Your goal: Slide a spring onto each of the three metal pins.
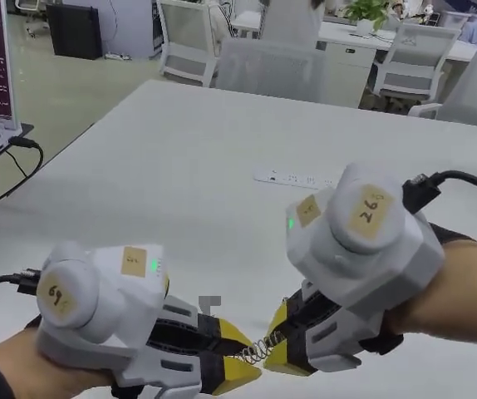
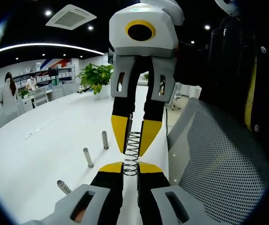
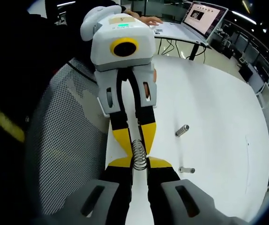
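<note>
White tabletop (image 1: pixel 189 166) runs off toward office chairs in the head view; low in front, the left claw (image 1: pixel 240 366) and right claw (image 1: pixel 278 347) meet tip to tip; the spring (image 1: pixel 256 350) spans the gap, its long axis running from one claw to the other, roughly level with the table. In the left gripper view each claw pinches one end of the spring, jaws pressed close on the coils; the three pins (image 2: pixel 87 157) stand upright off to the left of the jaws, near but apart. In the right gripper view two pins sit off to the right of its jaws. By this reading the spring lies crosswise to the pins and needs tipping upright over one; neither claw looks plainly nearer.
</note>
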A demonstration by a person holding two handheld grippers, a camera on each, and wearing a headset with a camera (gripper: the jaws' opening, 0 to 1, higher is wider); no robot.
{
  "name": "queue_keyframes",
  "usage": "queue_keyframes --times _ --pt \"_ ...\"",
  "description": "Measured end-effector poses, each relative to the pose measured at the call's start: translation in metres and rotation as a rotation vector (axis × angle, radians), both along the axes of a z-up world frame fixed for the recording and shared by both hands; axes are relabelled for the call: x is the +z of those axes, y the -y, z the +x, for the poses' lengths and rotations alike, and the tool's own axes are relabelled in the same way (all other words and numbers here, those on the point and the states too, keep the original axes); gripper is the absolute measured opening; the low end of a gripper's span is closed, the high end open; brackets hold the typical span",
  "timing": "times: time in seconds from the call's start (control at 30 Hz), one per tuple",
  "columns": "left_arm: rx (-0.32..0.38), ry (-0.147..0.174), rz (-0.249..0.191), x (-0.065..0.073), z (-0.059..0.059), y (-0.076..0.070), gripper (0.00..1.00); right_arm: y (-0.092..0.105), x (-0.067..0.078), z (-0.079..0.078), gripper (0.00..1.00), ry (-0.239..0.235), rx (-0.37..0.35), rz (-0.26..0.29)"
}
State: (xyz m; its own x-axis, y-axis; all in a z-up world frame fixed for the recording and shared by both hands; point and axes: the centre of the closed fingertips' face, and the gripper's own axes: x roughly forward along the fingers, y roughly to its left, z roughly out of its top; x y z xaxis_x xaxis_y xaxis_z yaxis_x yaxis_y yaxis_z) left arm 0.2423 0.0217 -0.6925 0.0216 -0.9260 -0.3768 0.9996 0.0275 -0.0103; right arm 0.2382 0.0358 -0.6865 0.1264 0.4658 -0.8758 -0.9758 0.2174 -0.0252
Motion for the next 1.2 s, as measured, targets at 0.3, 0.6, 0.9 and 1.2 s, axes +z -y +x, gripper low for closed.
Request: queue_keyframes --times 0.3,0.6,0.9,1.2 --pt "-0.006 0.000 0.006 -0.002 -0.002 0.000 0.03 -0.007 0.002 -0.002 0.08 -0.011 0.015 -0.031" --pt "-0.015 -0.001 0.009 -0.003 -0.003 0.003 0.03 -0.013 0.004 -0.003 0.08 -0.013 0.029 -0.042" --pt "-0.026 -0.006 0.010 -0.003 -0.004 0.006 0.03 -0.017 0.005 -0.002 0.08 -0.011 0.036 -0.054" --pt "-0.023 -0.003 0.014 -0.004 -0.003 0.004 0.03 -0.019 0.004 -0.002 0.08 -0.016 0.037 -0.058"
